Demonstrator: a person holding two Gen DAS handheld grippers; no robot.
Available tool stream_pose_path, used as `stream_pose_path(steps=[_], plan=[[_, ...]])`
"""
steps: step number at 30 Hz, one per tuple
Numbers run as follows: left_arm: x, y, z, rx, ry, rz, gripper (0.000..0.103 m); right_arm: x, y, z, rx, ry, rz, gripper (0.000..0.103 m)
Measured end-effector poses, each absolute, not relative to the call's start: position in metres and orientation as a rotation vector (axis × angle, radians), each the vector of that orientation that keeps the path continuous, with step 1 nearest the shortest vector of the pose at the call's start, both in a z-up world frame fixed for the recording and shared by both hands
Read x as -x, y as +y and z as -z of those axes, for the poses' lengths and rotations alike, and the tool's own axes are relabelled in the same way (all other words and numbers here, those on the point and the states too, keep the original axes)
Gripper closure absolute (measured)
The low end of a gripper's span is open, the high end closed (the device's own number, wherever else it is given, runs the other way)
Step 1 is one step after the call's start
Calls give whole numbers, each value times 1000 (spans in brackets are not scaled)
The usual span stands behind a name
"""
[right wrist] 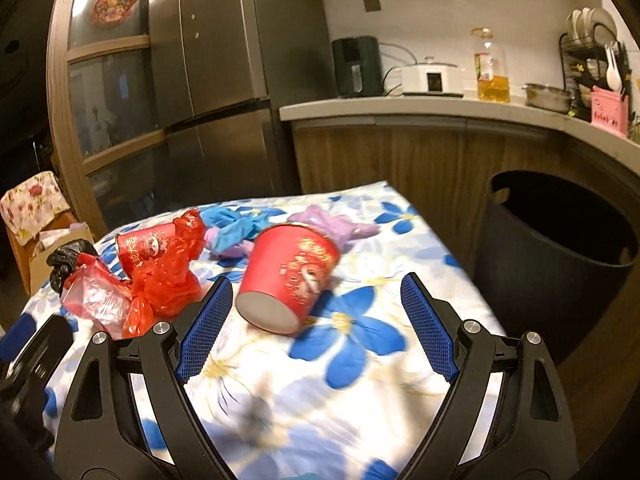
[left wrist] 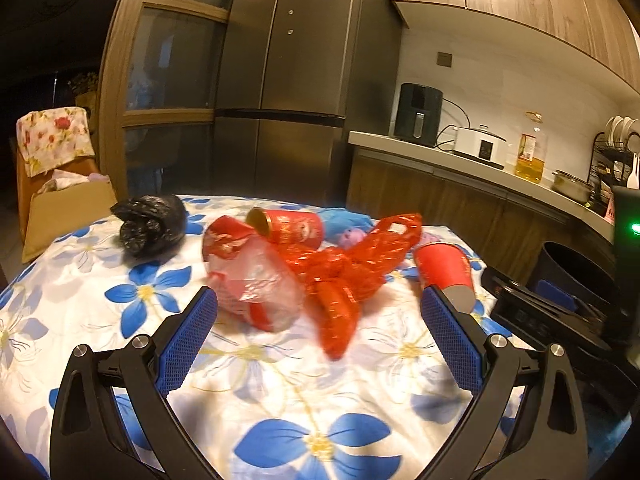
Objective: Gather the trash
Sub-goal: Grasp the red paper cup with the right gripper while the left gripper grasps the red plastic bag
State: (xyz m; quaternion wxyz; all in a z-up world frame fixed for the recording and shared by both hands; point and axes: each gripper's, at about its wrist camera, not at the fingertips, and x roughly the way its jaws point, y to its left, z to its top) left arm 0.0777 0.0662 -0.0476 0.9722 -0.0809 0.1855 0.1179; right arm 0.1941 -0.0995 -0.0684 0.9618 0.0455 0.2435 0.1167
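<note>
Trash lies on a table with a blue-flowered cloth [left wrist: 280,380]. My left gripper [left wrist: 320,308] is open and empty, just short of a clear plastic bag [left wrist: 256,280] and a red plastic bag [left wrist: 352,268]. Behind them lie a red paper cup [left wrist: 296,226] on its side and a black bag [left wrist: 152,224]. My right gripper [right wrist: 316,292] is open, with a tipped red paper cup [right wrist: 288,276] lying just ahead between the fingers, not touching. That cup also shows in the left wrist view [left wrist: 444,268]. Blue and purple gloves [right wrist: 240,228] lie beyond.
A dark round bin [right wrist: 560,248] stands on the floor right of the table. A kitchen counter [right wrist: 400,110] with appliances and an oil bottle [right wrist: 492,68] runs behind. A fridge [left wrist: 288,80] and a cardboard box [left wrist: 68,208] stand at the back left.
</note>
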Motion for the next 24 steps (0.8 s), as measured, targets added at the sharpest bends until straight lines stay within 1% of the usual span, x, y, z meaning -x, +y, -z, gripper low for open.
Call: stream_pose_path(steps=[6,17,18,20,22,24], plan=[[-76,82,50,170,375,-257,6,-220,-77,77,-73,533,-223,18],[-77,99,53,195,383,-266,6,-250,-69,94,-85,612,-182,18],[-77,99,54,196,384,-266,6,-251,-69,95,-87,616,-184,20],[-77,100,54,200,386,-266,6,-253,-70,97,-89,627,-186,25],[-78,100,55,203,388,-265,6,-253,-70,98,-89,633,-188,38],[-78,100,55,201,389,-266,6,-252,-70,99,-91,633,-190,38]])
